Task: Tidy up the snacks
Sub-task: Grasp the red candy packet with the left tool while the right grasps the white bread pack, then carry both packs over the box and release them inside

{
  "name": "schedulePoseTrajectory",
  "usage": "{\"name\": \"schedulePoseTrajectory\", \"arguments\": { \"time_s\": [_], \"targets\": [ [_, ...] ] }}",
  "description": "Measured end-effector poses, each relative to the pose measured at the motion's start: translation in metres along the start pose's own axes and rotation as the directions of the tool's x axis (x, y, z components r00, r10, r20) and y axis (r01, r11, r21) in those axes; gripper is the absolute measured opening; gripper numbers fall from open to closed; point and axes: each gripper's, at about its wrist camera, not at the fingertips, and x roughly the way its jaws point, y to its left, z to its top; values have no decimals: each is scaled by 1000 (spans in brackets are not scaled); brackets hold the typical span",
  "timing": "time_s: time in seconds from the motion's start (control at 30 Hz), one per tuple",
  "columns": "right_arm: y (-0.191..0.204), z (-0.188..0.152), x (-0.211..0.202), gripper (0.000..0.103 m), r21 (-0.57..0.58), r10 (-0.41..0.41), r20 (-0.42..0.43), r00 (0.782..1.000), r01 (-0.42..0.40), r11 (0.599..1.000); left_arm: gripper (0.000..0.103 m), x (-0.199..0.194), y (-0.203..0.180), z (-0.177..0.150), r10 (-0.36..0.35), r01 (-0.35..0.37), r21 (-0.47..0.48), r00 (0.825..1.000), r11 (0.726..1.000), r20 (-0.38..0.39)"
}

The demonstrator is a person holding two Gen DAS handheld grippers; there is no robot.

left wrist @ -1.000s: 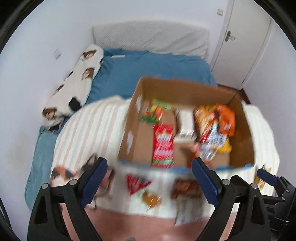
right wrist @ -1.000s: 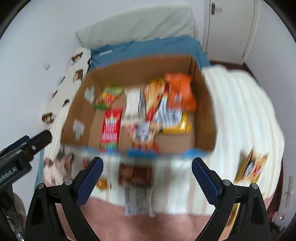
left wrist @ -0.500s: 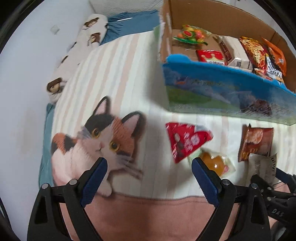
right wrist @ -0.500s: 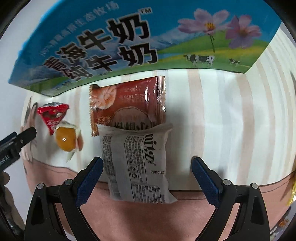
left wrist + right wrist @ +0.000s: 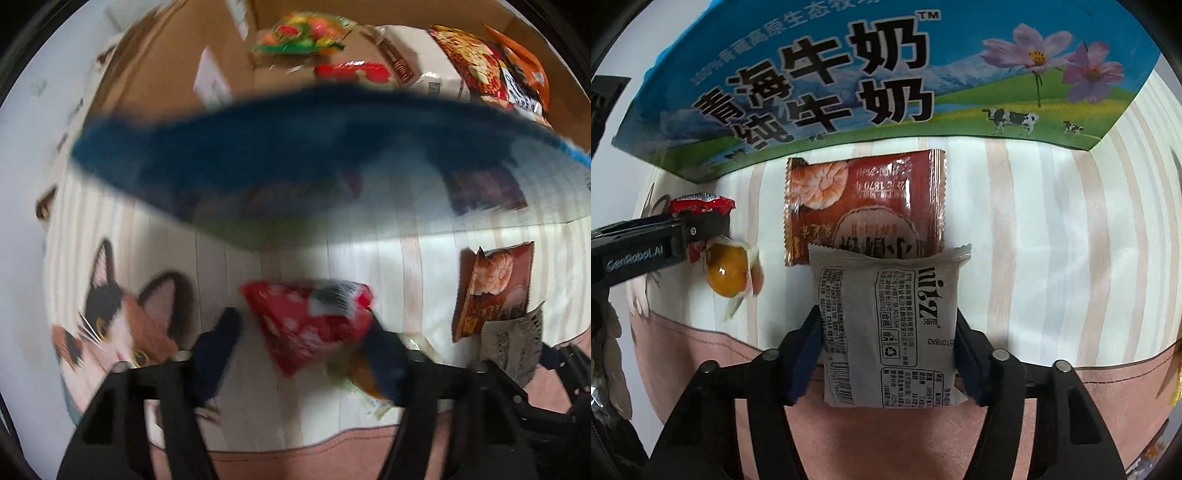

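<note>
- The right gripper (image 5: 888,347) points down at the striped blanket (image 5: 1052,240). Its jaws have just been closing, and both blue pads now press the side edges of the grey-white packet (image 5: 886,325), which fills the gap between them.
- Just past the fingertips, the far end of the grey-white packet overlaps the near edge of a brown shrimp-print packet (image 5: 864,206). Beyond that lies the printed blue front wall of the cardboard box (image 5: 849,81).
- To the left of the right fingers lies a clear-wrapped orange sweet (image 5: 726,273), and the other gripper's black arm reaches in over a red packet there.
- The left gripper (image 5: 303,332) also points down, and its view is blurred. Its jaws have just been closing around the red triangular packet (image 5: 306,321). The right-hand pad touches the packet's edge, while the left-hand pad seems to stand a little off it, so a firm hold cannot be confirmed.
- Ahead of the left fingers rises the box wall, with several snacks (image 5: 472,59) inside. A printed cat (image 5: 122,321) lies to their left.
</note>
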Motion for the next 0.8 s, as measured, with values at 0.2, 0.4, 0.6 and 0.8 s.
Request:
{"name": "schedulePoseTrajectory", "arguments": {
  "time_s": [0.2, 0.4, 0.6, 0.8],
  "targets": [
    [2, -29, -1, 59, -40, 32, -46, 998, -34, 999, 52, -8, 20, -31, -33, 33, -80, 999, 996, -2],
    [13, -76, 3, 58, -96, 47, -113, 993, -58, 994, 52, -9, 25, -85, -44, 40, -127, 999, 991, -26],
    [22, -90, 13, 69, -70, 41, -117, 992, -49, 996, 55, 11, 24, -93, -9, 4, -114, 999, 993, -41],
    [46, -99, 26, 79, -116, -23, -113, 993, 9, 993, 55, 20, 5, -87, 42, -44, -70, 999, 997, -34]
  ]
}}
